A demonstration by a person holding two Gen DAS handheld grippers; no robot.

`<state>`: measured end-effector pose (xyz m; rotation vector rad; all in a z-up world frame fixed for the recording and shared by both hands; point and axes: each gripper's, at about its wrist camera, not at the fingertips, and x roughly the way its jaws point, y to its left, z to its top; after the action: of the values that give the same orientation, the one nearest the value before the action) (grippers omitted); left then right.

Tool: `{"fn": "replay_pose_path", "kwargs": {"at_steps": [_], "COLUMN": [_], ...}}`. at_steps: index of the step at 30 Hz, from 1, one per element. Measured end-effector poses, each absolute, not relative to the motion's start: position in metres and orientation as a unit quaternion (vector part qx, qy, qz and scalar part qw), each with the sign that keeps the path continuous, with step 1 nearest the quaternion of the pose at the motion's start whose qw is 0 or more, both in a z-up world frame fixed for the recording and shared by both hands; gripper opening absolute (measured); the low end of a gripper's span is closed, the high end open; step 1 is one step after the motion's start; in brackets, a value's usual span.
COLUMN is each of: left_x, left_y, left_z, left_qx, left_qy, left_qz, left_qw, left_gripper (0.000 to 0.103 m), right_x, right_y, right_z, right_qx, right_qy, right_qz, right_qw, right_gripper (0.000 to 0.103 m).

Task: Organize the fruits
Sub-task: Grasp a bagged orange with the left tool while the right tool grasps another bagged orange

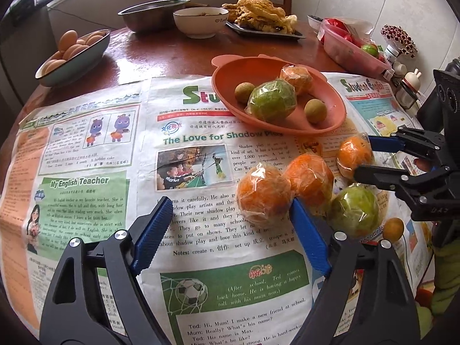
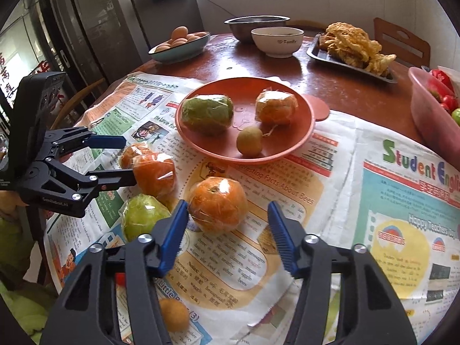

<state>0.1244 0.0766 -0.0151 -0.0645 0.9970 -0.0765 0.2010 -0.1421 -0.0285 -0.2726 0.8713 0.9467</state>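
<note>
Both grippers are released and hold nothing. The left gripper [image 1: 230, 215] hovers with its fingers spread wide, and its right finger is just beside a wrapped orange [image 1: 263, 198] that lies on the newspaper [image 1: 95, 172]. The right gripper [image 2: 227, 230] is also spread, pointing at another wrapped orange [image 2: 218, 201] just in front of its fingers. More loose fruit lies near: a third wrapped orange [image 1: 310, 176], a wrapped green citrus [image 1: 355, 211] and a small round yellow fruit [image 1: 393, 229]. The orange plate [image 1: 227, 100], farther on the desk, already carries a green citrus [image 1: 271, 100], a wrapped orange [image 1: 296, 79] and two small brownish fruits.

I think the risks are these. The plastic wrap is slippery, so a round orange may squeeze out of the fingers and roll. The loose fruits lie close together, so one finger may push a neighbour toward the desk edge. The two grippers also work near each other and may collide.
</note>
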Motion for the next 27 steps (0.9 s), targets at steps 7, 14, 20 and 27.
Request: {"fn": "replay_pose_path", "kwargs": {"at_steps": [7,14,20,27], "left_x": [0.132,0.138,0.142,0.144], "left_y": [0.076,0.075,0.073,0.074], "left_z": [-0.015,-0.015,-0.015,-0.013], "left_qx": [-0.035,-0.038,-0.044,-0.049], "left_qy": [0.477,0.476,0.477,0.481], "left_qz": [-0.046,-0.057,-0.069,-0.081], "left_qw": [0.877,0.877,0.875,0.871], "left_gripper": [0.065,0.051,0.037,0.031], "right_x": [0.202,0.206,0.206,0.204], "right_y": [-0.135,-0.138,-0.136,-0.135], "right_z": [-0.031,-0.032,-0.032,-0.031], "right_qx": [-0.124,-0.112,-0.115,-0.127], "right_qy": [0.408,0.410,0.409,0.408], "right_qz": [0.455,0.454,0.454,0.451], "right_qw": [0.781,0.783,0.783,0.783], "right_gripper": [0.040,0.040,0.040,0.039]}}
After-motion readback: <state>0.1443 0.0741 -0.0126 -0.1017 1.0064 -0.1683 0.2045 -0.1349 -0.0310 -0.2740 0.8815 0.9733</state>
